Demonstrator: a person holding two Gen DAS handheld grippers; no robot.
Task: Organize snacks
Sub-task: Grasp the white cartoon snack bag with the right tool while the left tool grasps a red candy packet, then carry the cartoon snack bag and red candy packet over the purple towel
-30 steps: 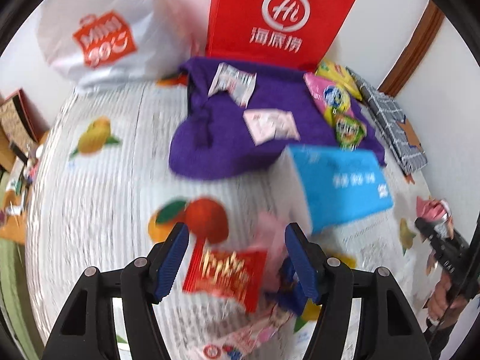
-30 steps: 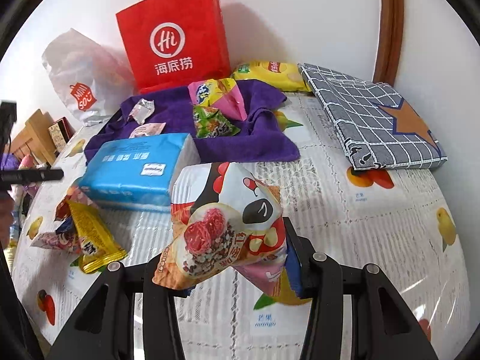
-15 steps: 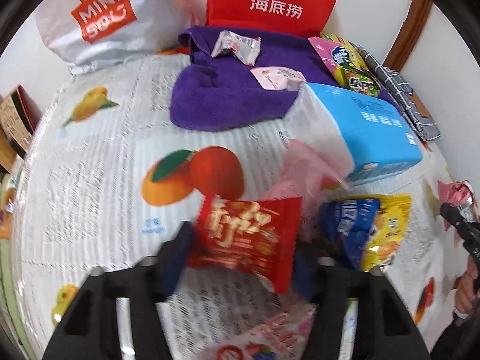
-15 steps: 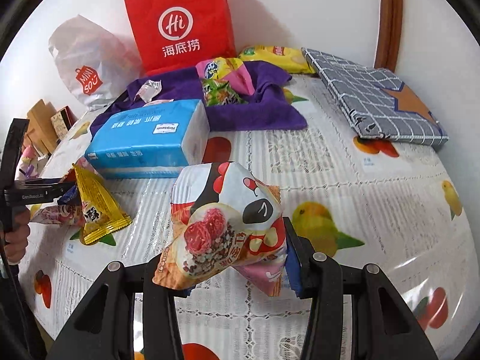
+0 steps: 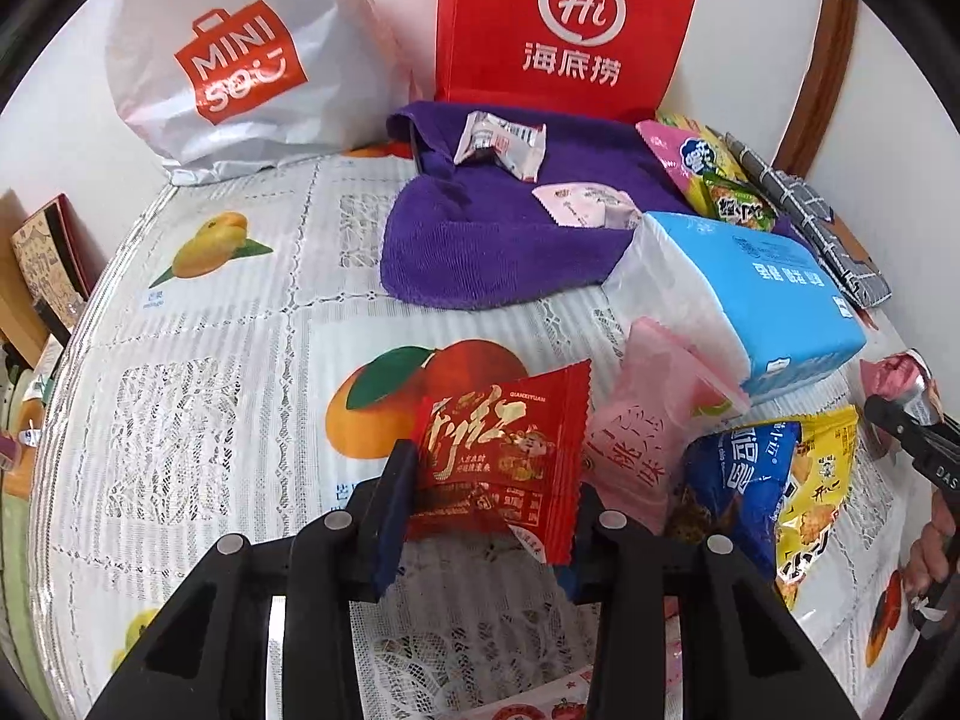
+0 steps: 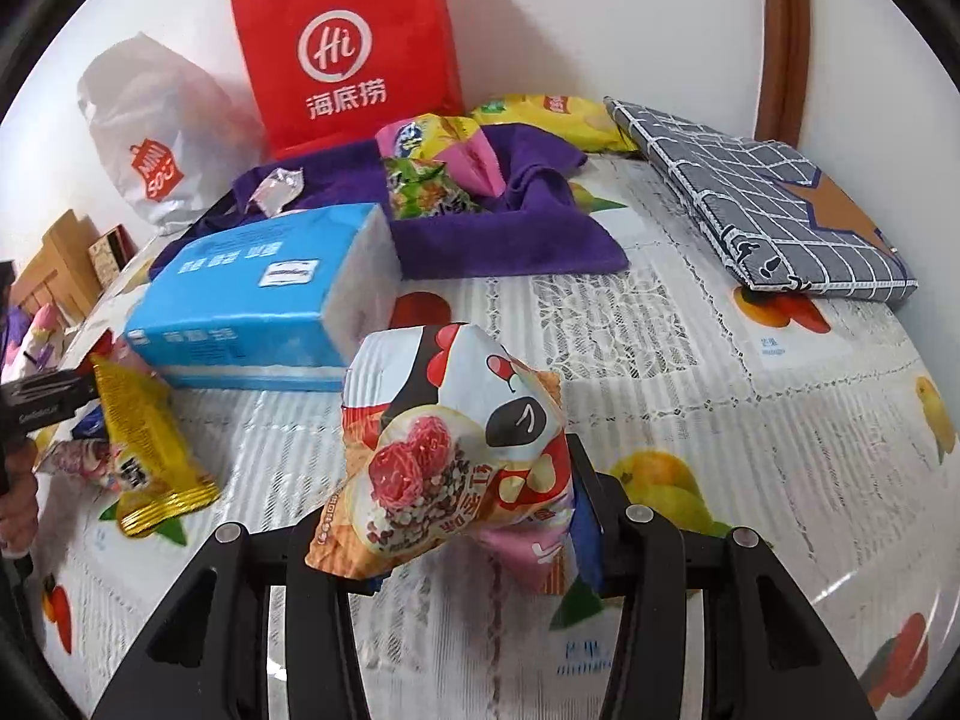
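Note:
My left gripper (image 5: 483, 516) is shut on a red snack packet (image 5: 501, 462) and holds it above the table. Beside it lie a pink packet (image 5: 648, 444), a blue packet (image 5: 735, 480) and a yellow packet (image 5: 816, 474). My right gripper (image 6: 474, 516) is shut on a crumpled white-and-orange snack bag (image 6: 450, 456), lifted off the table. A purple cloth (image 5: 498, 240) at the back holds small white and pink packets (image 5: 501, 141); it also shows in the right wrist view (image 6: 510, 234) with green and pink bags (image 6: 429, 186).
A blue tissue pack (image 6: 264, 294) lies mid-table. A red paper bag (image 6: 348, 48) and a white plastic bag (image 5: 240, 60) stand at the back wall. A grey checked folded cloth (image 6: 762, 204) lies at the right. The yellow packet (image 6: 144, 450) also shows in the right wrist view.
My left gripper closed on the red packet and lifted it off the table. My right gripper kept its bag and drew back a little from the purple cloth.

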